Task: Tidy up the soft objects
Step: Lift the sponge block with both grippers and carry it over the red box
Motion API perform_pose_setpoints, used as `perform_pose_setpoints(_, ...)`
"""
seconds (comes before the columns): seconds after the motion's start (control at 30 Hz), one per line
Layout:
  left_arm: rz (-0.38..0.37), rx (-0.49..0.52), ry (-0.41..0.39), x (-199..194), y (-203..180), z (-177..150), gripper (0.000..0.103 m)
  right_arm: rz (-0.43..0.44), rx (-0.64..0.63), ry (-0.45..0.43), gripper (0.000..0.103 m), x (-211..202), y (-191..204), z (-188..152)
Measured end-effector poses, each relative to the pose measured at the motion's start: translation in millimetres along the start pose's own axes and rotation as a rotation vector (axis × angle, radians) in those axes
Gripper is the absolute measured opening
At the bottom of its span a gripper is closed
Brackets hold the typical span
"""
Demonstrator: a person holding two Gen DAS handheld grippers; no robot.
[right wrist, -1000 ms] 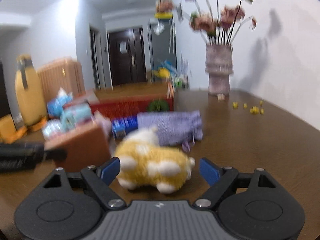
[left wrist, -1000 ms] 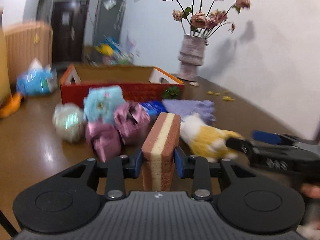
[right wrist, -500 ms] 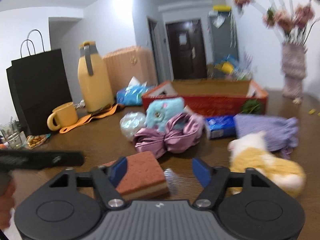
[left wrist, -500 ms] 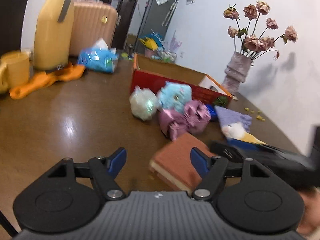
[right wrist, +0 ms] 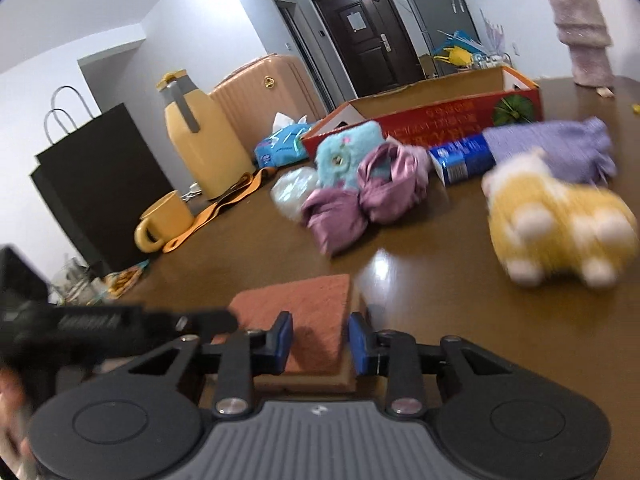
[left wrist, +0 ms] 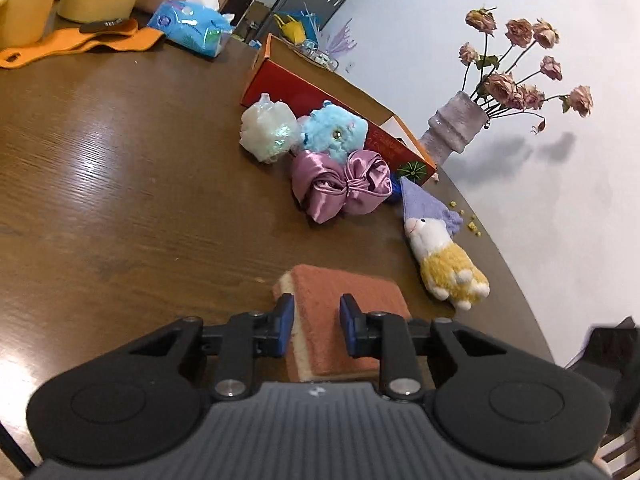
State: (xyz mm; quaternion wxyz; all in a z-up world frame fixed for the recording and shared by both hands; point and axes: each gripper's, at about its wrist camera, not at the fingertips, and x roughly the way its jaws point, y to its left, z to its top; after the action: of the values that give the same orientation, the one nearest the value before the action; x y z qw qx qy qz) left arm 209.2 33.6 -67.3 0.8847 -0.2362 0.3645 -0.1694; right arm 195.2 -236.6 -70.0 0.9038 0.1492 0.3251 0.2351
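Note:
A brown and cream sponge (left wrist: 344, 312) lies flat on the wooden table (left wrist: 120, 184). My left gripper (left wrist: 316, 320) hovers above it with its jaws part open and nothing between them. My right gripper (right wrist: 320, 340) is also part open above the same sponge (right wrist: 300, 312), empty. A yellow and white plush (left wrist: 448, 268) (right wrist: 560, 224), a purple satin bow (left wrist: 340, 184) (right wrist: 360, 196), a blue fluffy toy (left wrist: 336, 132) (right wrist: 344, 156), a whitish pouf (left wrist: 266, 132) and a lilac cloth (left wrist: 428, 204) (right wrist: 556, 148) lie beyond. The left gripper shows at the left of the right wrist view (right wrist: 120, 324).
An open red cardboard box (left wrist: 304, 88) (right wrist: 440, 112) stands behind the soft things. A vase of dried roses (left wrist: 456, 128), a tissue pack (left wrist: 192, 28), a yellow jug (right wrist: 200, 148), a yellow mug (right wrist: 164, 220), an orange strap (left wrist: 80, 44) and a black bag (right wrist: 96, 176) stand around the table.
My left gripper let go of the sponge, which now lies flat on the table. Both grippers' jaws narrowed from wide open, and both views swung over the sponge.

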Motion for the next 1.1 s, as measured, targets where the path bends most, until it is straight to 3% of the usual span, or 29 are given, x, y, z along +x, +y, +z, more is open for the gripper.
perform_pose_setpoints(0.13, 0.005, 0.077, -0.011, -3, -10, -7, 0.033, -0.054, 0.004, -0.046, 0.042, -14, 4, -6)
perform_pose_setpoints(0.47, 0.018, 0.113, -0.012, 4, -9, -10, 0.036, -0.019, 0.072, -0.03, 0.039, 16, -3, -2)
perform_pose_setpoints(0.67, 0.008, 0.15, -0.014, 5, -12, -6, 0.035, -0.021, 0.024, -0.029, 0.034, 16, 5, 3)
perform_pose_setpoints(0.87, -0.023, 0.176, -0.063, 3, -21, 13, 0.035, -0.025, -0.037, -0.063, 0.034, 8, 14, 17)
perform_pose_setpoints(1.1, -0.083, 0.221, -0.166, 5, -38, 56, 0.035, -0.041, -0.117, -0.169, 0.034, 0, 25, 64)
